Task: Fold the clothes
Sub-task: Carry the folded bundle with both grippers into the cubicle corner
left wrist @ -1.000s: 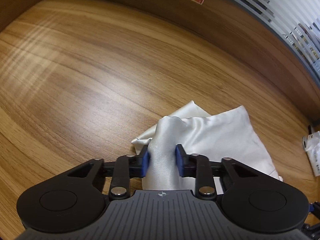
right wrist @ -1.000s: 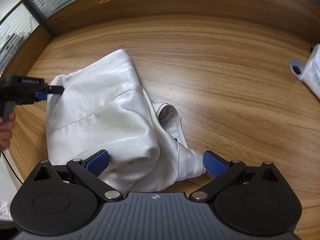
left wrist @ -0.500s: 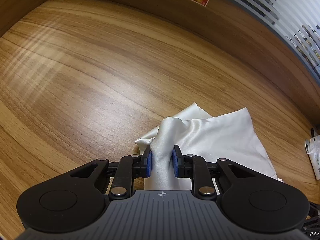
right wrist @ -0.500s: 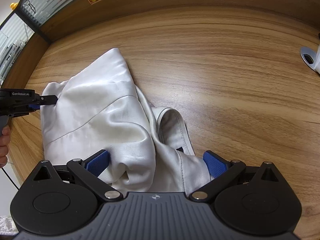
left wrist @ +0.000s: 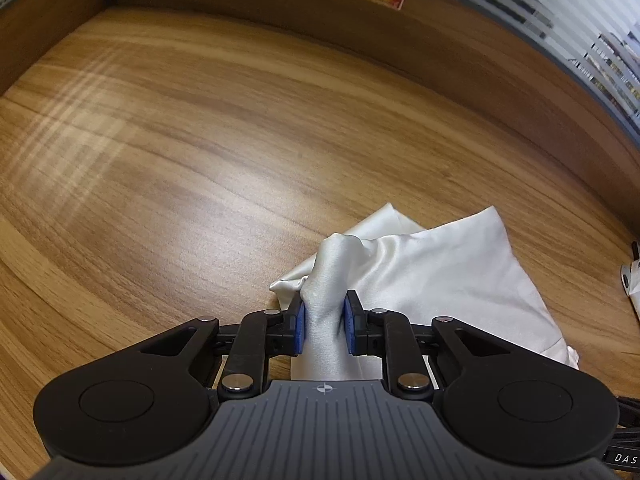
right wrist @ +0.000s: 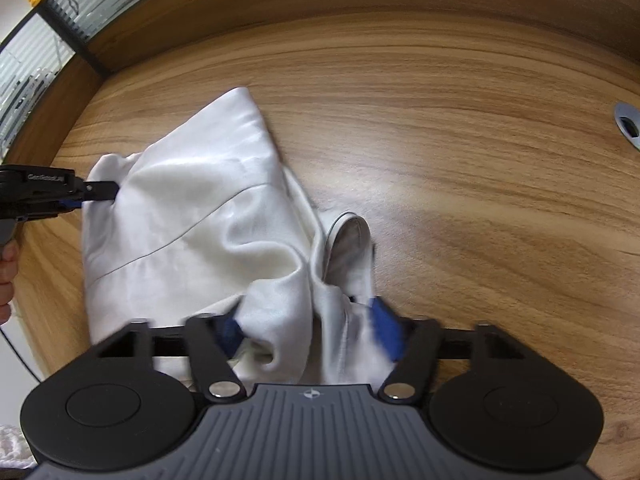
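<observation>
Two grips on one limp, slick white garment [right wrist: 192,216]: left gripper [left wrist: 324,322] clamped on a pinched-up ridge, right gripper [right wrist: 308,326] jaws just been closing around bunched cloth, likely slippery, best held at edges.

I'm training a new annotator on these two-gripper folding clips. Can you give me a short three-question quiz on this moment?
1. True or false: the left gripper is clamped on a pinched-up ridge of the white garment.
2. What lies between the right gripper's blue pads? A) a bunched part of the garment B) bare table C) a paper slip
3. Which thing, seen from the right wrist, sits at the wooden table's far right edge?

Key: 1. True. 2. A; its jaws have just been closing around that bunch, though the pads are blurred and contact is not clear. 3. A silver cable grommet.
</observation>
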